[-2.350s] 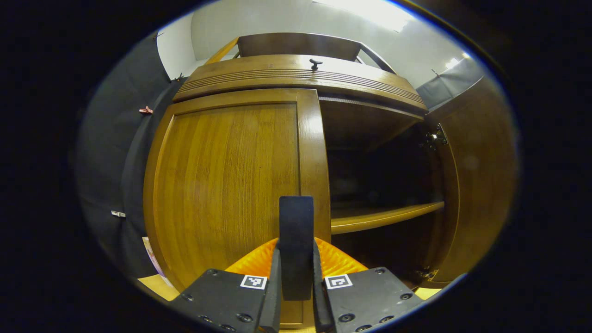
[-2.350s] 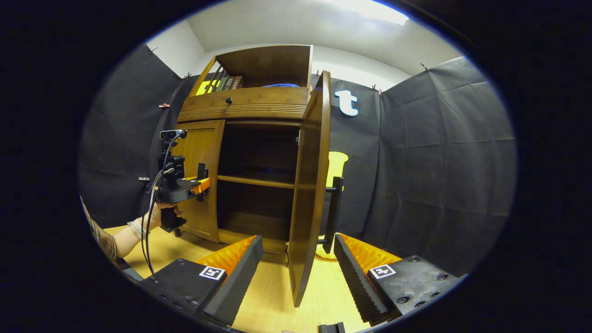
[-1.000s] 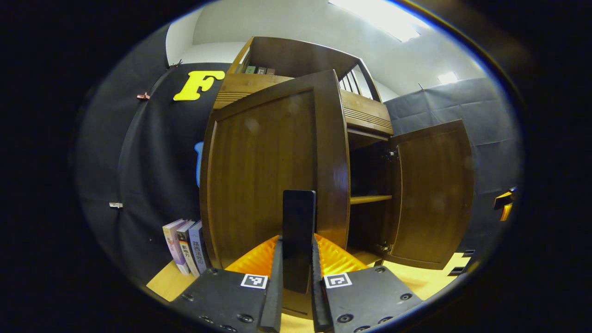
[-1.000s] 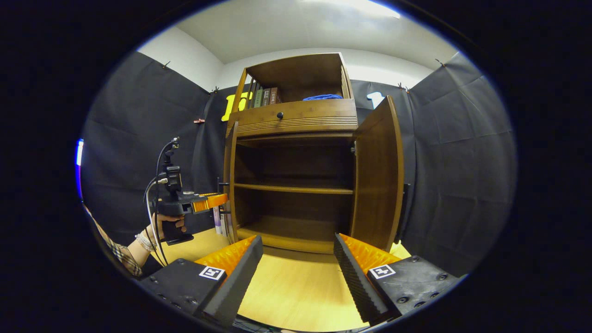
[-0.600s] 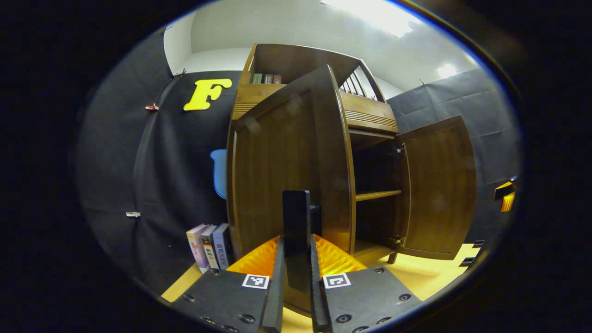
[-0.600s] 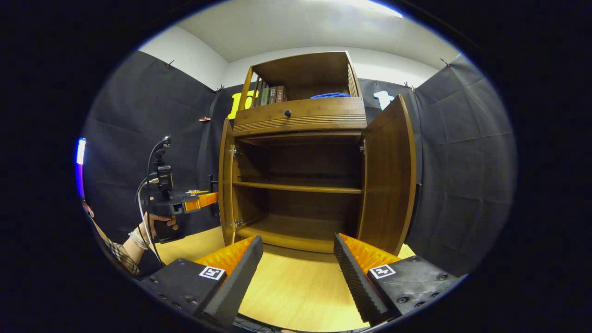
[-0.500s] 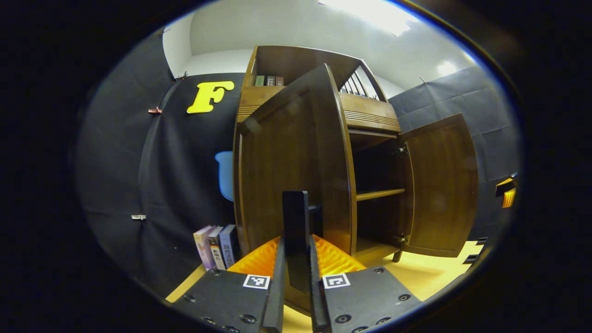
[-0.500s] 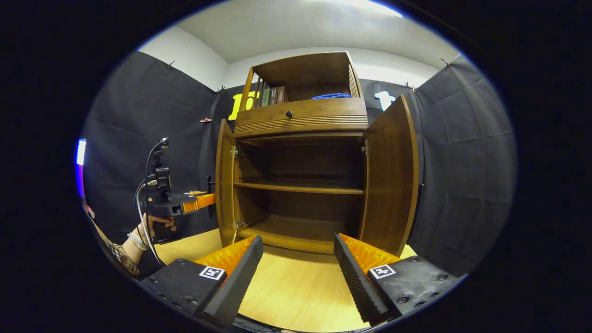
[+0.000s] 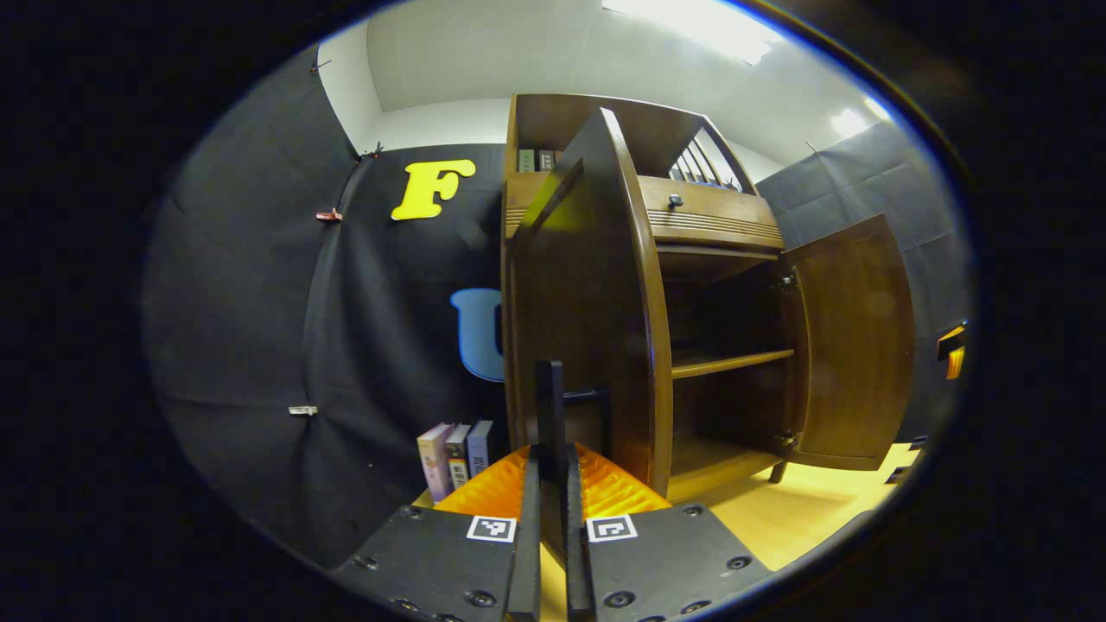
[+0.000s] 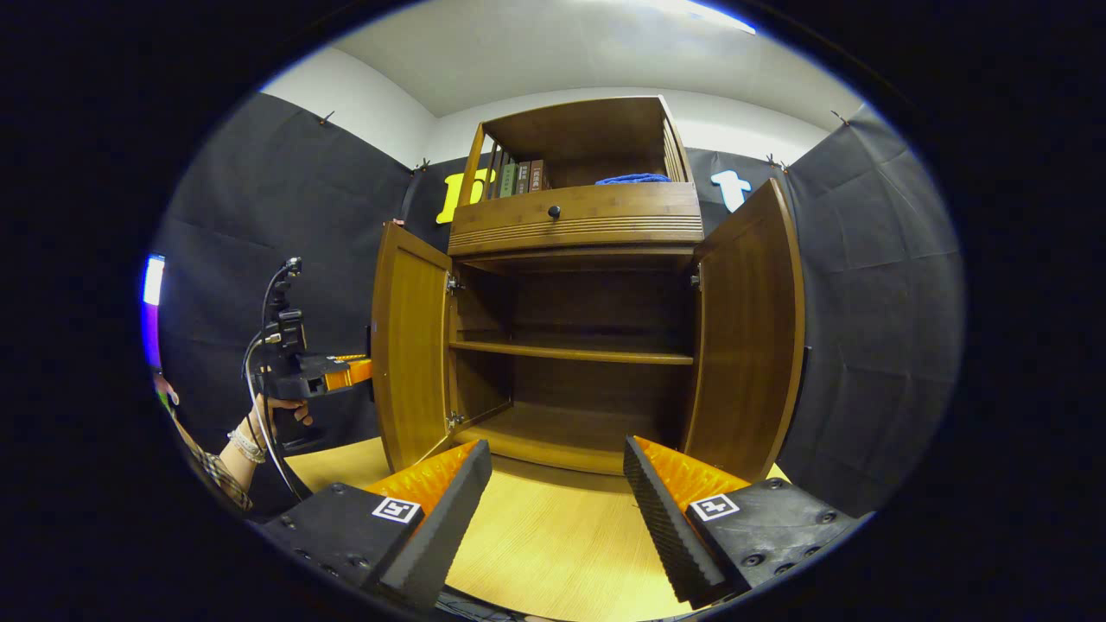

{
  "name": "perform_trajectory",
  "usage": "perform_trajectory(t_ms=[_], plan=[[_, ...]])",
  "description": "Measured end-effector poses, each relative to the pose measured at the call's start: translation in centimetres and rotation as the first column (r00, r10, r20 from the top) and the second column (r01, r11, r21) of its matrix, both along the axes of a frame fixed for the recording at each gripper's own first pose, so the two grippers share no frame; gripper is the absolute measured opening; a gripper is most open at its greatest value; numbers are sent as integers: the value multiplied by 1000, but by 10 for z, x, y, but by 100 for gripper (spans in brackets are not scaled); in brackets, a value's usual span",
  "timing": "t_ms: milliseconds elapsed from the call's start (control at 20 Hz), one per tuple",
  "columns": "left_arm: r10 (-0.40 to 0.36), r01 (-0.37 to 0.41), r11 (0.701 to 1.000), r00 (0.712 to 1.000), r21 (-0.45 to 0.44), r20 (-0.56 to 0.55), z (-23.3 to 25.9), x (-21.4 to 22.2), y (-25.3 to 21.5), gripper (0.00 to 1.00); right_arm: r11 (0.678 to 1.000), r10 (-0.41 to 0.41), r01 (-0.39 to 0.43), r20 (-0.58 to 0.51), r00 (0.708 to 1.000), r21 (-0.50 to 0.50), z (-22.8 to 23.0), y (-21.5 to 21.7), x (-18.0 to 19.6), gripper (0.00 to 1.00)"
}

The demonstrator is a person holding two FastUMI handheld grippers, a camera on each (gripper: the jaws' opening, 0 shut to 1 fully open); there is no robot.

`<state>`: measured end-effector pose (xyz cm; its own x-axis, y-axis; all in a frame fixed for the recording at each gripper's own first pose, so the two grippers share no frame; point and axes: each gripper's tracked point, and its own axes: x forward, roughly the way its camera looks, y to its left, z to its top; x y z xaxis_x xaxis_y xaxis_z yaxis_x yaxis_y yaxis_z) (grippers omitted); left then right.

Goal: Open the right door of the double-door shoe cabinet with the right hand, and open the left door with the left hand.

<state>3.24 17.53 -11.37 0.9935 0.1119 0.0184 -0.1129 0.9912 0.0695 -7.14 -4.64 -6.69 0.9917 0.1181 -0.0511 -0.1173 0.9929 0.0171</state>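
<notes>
Doors both stand swung out from the shoe cabinet (image 10: 575, 216): left door (image 10: 408, 350), right door (image 10: 747, 333). Left gripper (image 9: 550, 484) clamps the left door's handle (image 9: 549, 406) between both fingers, seen in the left gripper view. Right gripper (image 10: 557, 510) hangs spread and empty above the wooden floor (image 10: 553, 553), near the cabinet.

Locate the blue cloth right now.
In the right gripper view the blue cloth lies in the cabinet's open top compartment, right of the upright books, above the drawer knob.
</notes>
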Motion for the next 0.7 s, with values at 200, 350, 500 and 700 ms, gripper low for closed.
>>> perform_trajectory(t_ms=[200,350,500,700], plan=[[75,-75,997,997,-13,7,1,-5,33,8,1000,10,-10,7,1000,6,1,7,2,97],[56,-56,997,998,-61,-4,-1,-11,35,6,1000,9,-9,2,1000,4,-1,8,3,97],[69,-69,998,998,-4,-9,3,-20,38,5,1000,8,-8,7,1000,-1,0,6,5,97],[71,-71,997,997,-5,-22,11,-37,34,5,1000,17,-17,7,1000,7,-3,6,10,97]])
